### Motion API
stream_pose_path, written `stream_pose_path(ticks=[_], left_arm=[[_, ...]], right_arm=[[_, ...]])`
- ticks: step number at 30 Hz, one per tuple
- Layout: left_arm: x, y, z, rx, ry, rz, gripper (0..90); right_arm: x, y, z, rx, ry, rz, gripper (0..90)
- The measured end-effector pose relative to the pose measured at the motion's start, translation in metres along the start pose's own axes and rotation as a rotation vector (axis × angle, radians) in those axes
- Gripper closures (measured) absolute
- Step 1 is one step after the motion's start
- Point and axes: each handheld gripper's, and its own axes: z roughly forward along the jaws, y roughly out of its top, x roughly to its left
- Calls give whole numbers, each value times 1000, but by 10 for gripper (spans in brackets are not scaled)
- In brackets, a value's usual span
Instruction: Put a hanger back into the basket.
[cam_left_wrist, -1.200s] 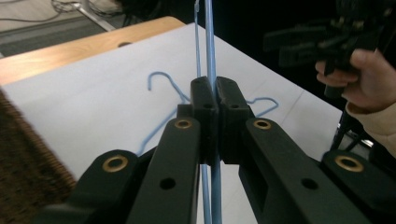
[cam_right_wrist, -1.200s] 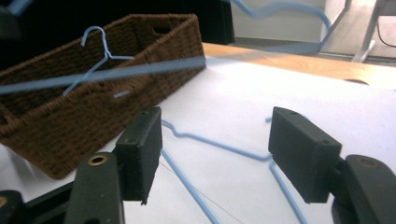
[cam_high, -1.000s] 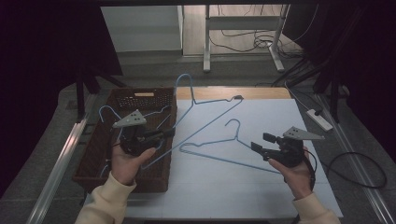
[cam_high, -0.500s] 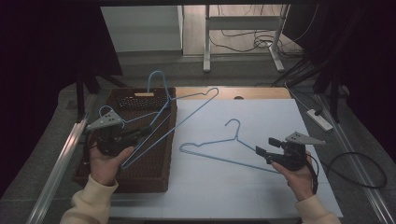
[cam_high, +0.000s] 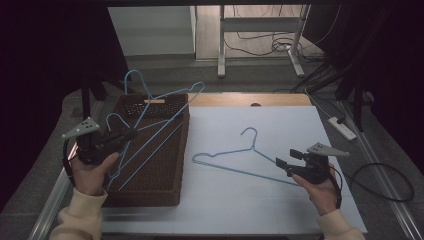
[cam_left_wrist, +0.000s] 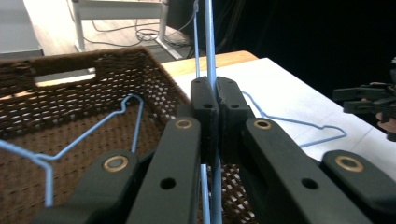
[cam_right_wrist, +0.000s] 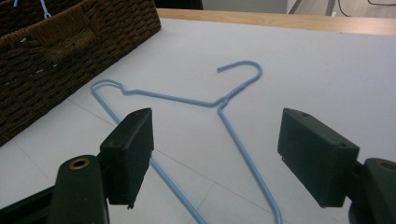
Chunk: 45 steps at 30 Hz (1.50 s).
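One hanger (cam_high: 150, 125) is clamped in the left gripper (cam_high: 127, 135) above the basket (cam_high: 165, 185), likely for stowing; the right gripper (cam_high: 282, 159) gapes wide near the bench (cam_high: 300, 125) hanger (cam_high: 240, 160).

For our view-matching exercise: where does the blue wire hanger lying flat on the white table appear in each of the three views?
High view: blue wire hanger centre, on the white sheet.
Left gripper view: right of the shut jaws, mid-height.
Right gripper view: centre, between the open jaws.
Shared landmark: the brown wicker basket, beside the hanger.
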Motion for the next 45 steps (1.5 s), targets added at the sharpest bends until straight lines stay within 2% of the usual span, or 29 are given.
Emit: stream_pose_path(ticks=[9, 11, 14, 19, 26, 38, 45], left_arm=[[23, -12, -8, 11, 33, -17, 871], [27, -15, -8, 19, 38, -19, 871], [33, -19, -8, 30, 67, -26, 871], [41, -23, -7, 38, 77, -45, 871], [44, -28, 1, 72, 76, -37, 871], [53, -36, 3, 84, 88, -64, 870], [54, -42, 8, 134, 87, -61, 871]], right_arm=[[-4, -2, -1, 5, -10, 8, 274], [-4, -2, -1, 7, -11, 8, 275], [-4, -3, 0, 10, -15, 5, 275], [-4, -3, 0, 12, -17, 4, 276], [-4, -4, 0, 13, -17, 6, 276], [-3, -4, 0, 12, -16, 6, 277], [-3, -4, 1, 14, -17, 6, 277]])
